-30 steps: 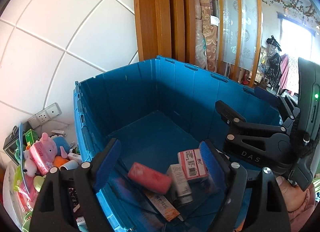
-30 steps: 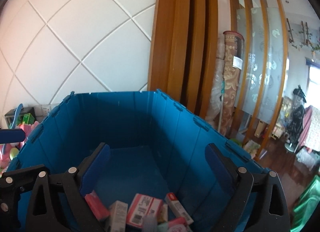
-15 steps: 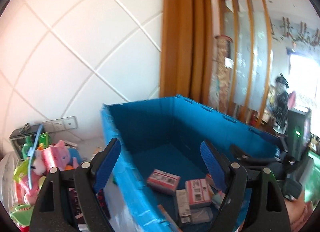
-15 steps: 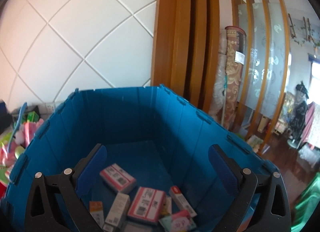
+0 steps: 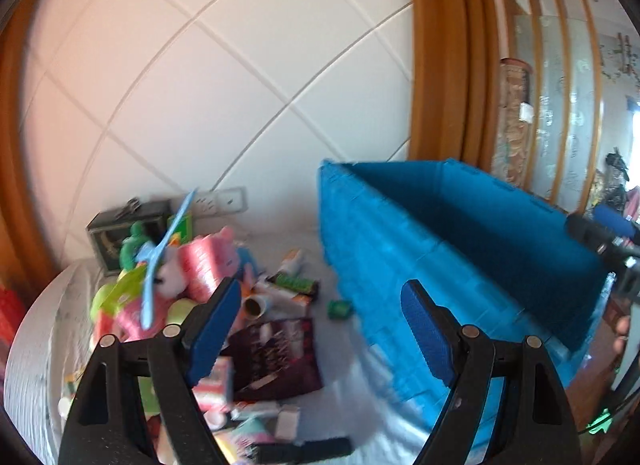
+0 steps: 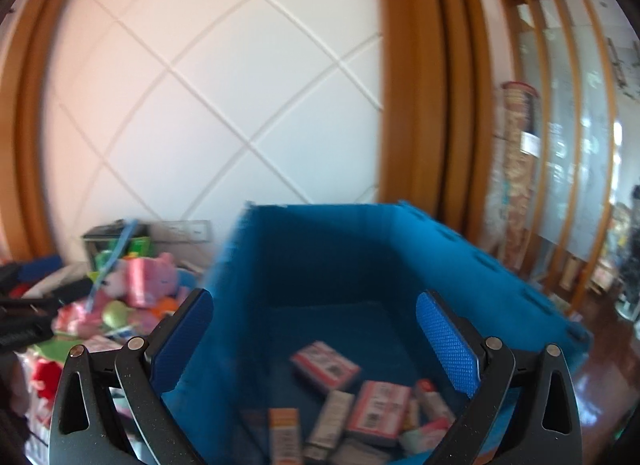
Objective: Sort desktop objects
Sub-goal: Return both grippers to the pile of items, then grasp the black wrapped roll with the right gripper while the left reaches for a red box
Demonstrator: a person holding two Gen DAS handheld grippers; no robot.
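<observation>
My left gripper (image 5: 320,317) is open and empty, over the white tabletop between the blue crate (image 5: 440,265) and a heap of loose items. A dark maroon packet (image 5: 276,353) lies just below its left finger, and a small green thing (image 5: 339,308) sits ahead of it. My right gripper (image 6: 314,329) is open wide and empty above the near end of the blue crate (image 6: 480,265). Several small boxes lie on the crate floor, among them a pink-and-white box (image 6: 324,365). The right gripper's black tip (image 5: 608,241) shows at the crate's far rim.
The heap on the left holds a pink pig plush (image 5: 208,261), a light blue stick (image 5: 164,253), green toys and tubes. A dark box (image 5: 120,233) and a wall socket (image 5: 224,201) stand against the tiled wall. A wooden door frame (image 5: 440,65) rises behind the crate.
My left gripper swung left, from over the crate to the table and the heap. The right gripper drew back and up a little, its jaws widened, and another pink-and-white box now lies in the crate.
</observation>
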